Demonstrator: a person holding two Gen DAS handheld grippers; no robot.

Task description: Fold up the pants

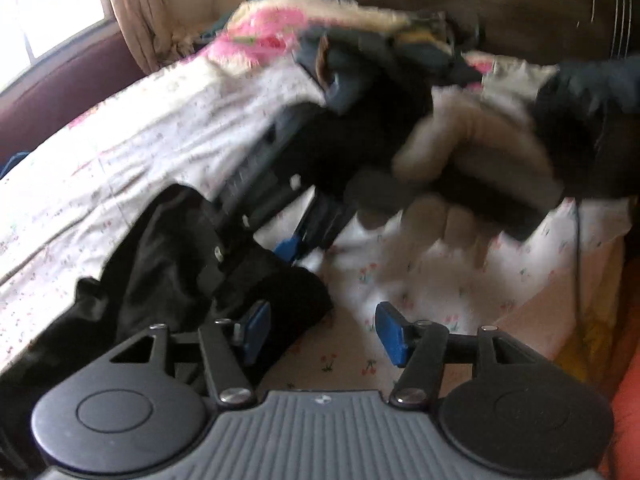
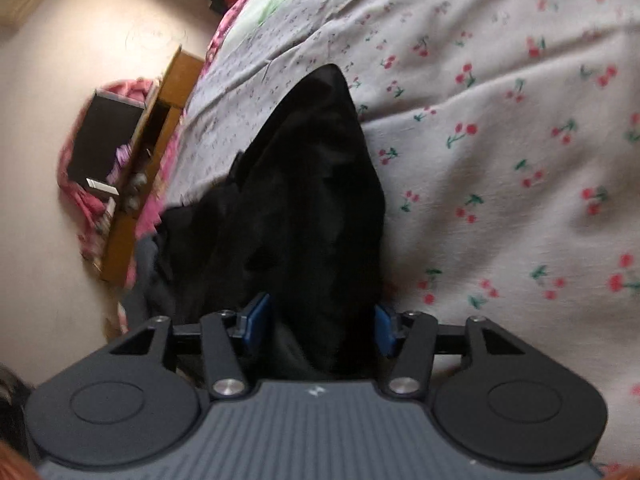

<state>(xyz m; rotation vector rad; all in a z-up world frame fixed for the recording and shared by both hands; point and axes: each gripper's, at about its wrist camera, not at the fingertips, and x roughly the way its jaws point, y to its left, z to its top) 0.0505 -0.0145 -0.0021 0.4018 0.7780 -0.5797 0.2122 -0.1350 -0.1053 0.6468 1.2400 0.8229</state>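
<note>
The black pants point(image 2: 312, 200) lie bunched on the cherry-print bedsheet point(image 2: 500, 140), running away from my right gripper point(image 2: 320, 326). Its blue pads stand wide apart with the cloth lying between them, not pinched. In the left wrist view the pants point(image 1: 160, 256) sit at the lower left, partly behind the left finger. My left gripper point(image 1: 324, 332) is open, with only bare sheet point(image 1: 152, 128) showing between its pads. Blurred, the right gripper point(image 1: 252, 256) reaches down onto the pants, held by a person's hand point(image 1: 460, 152) in a dark sleeve point(image 1: 592, 120).
A heap of pink and dark clothes point(image 1: 360, 32) lies at the far end of the bed, near a curtain point(image 1: 132, 12). A thin cable point(image 1: 576, 264) hangs by the bed's right edge. A wooden shelf unit point(image 2: 160, 136) stands beside the bed against the wall.
</note>
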